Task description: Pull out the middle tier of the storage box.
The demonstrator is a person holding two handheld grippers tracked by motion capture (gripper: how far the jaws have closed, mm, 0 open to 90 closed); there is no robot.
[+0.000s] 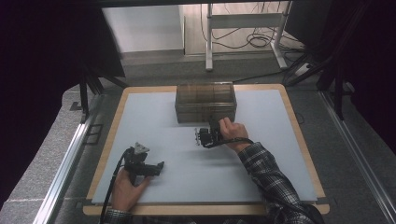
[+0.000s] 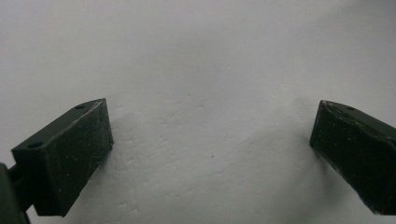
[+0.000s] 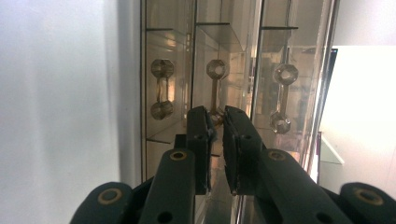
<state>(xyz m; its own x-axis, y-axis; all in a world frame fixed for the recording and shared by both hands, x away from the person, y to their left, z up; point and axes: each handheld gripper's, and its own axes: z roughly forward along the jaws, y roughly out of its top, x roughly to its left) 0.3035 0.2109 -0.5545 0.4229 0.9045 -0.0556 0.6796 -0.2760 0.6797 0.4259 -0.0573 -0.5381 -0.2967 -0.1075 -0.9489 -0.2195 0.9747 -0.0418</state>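
Left gripper [image 1: 160, 164] rests low on the mat [image 1: 154, 116], near the left front, held in the left hand [image 1: 125, 186]; its jaws stand wide apart with bare mat between them, holding nothing. Centre rear of the mat: a clear drawer box [image 1: 205, 101], three drawers across the front. Right gripper [image 1: 214, 122] sits at the box front, held in the right hand [image 1: 233, 132]. In the right gripper view its jaws are narrow, nearly together, around the lower end of the middle handle [image 3: 216, 88]; whether they actually grip it cannot be told
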